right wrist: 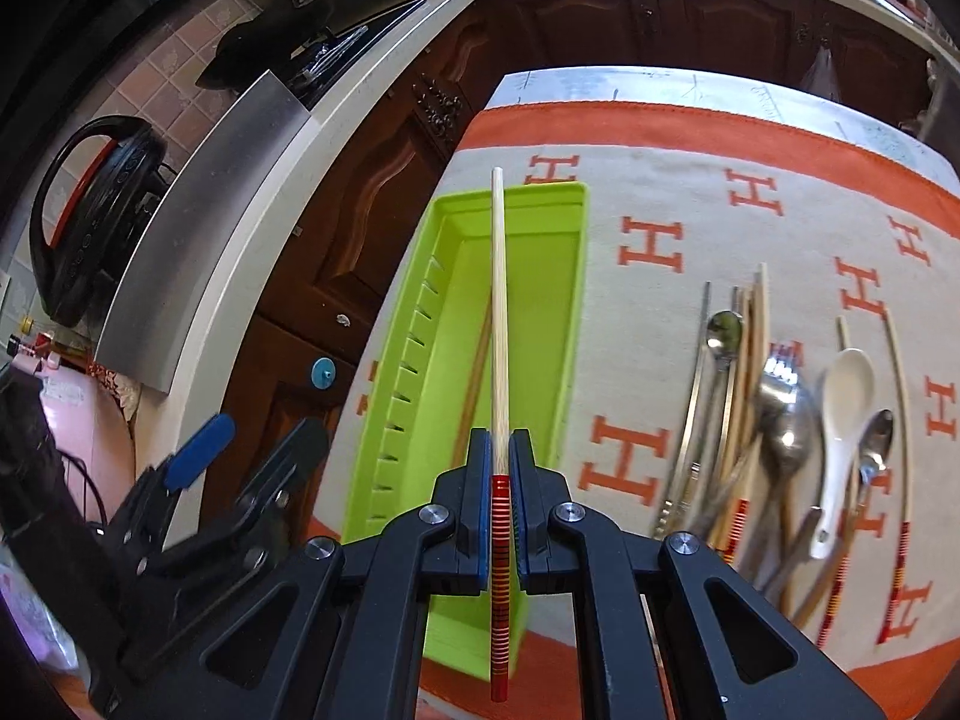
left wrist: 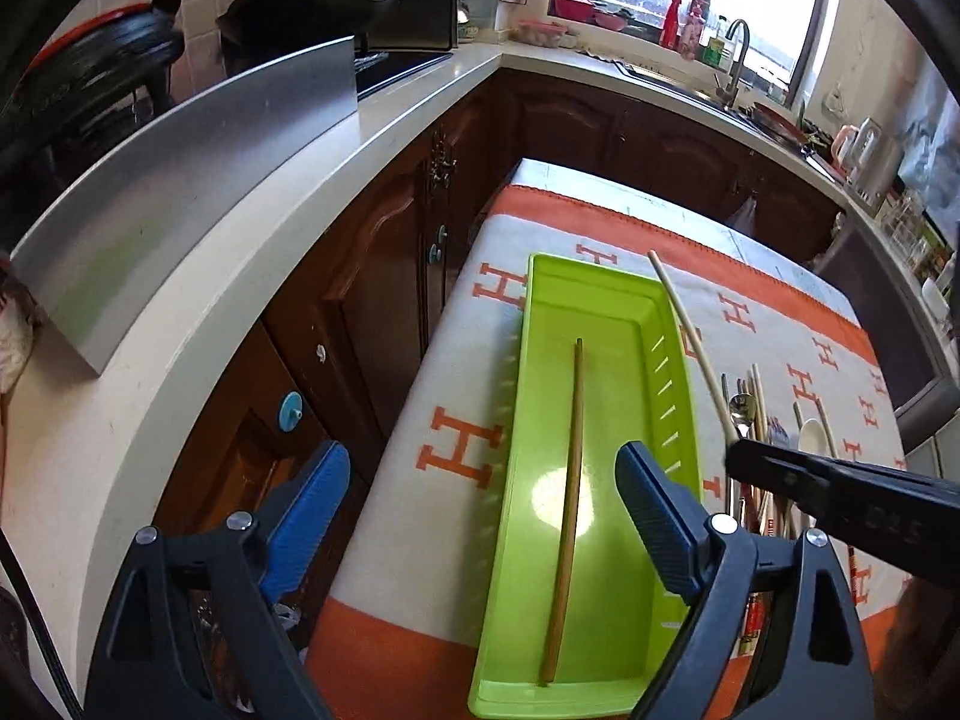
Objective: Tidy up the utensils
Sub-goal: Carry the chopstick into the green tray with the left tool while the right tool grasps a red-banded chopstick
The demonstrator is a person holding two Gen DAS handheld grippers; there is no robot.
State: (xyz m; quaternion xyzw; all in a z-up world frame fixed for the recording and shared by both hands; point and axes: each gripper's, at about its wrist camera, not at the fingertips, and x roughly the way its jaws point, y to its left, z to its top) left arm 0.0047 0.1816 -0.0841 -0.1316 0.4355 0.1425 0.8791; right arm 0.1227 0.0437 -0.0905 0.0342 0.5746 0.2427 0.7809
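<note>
Right gripper (right wrist: 499, 468) pinches a pale chopstick (right wrist: 498, 312) near its red-striped end, jaws pressed tight on it; the stick points to 12 o'clock over the green tray (right wrist: 570, 276). In the left wrist view the same stick runs from 11 toward 4 o'clock above the tray's right wall.

Left gripper (left wrist: 480, 504) is spread wide, nothing between the pads, hovering over the tray's near end. One brown chopstick (left wrist: 570, 456) lies flat on the tray floor, lengthwise.

The remaining utensil pile (right wrist: 780, 420) sits on the orange-and-white cloth (right wrist: 660, 228) at 3 o'clock of the tray, well apart from it: metal spoons, a white ceramic spoon (right wrist: 843, 414), more chopsticks.

Handling judgement: the chopstick is light, stiff, thin and round, so it likely rolls or pivots in a pinch. The grip near the striped end leaves a long lever; lower it parallel to the tray's length before release. The ceramic spoon looks fragile and slick; take it mid-handle.
</note>
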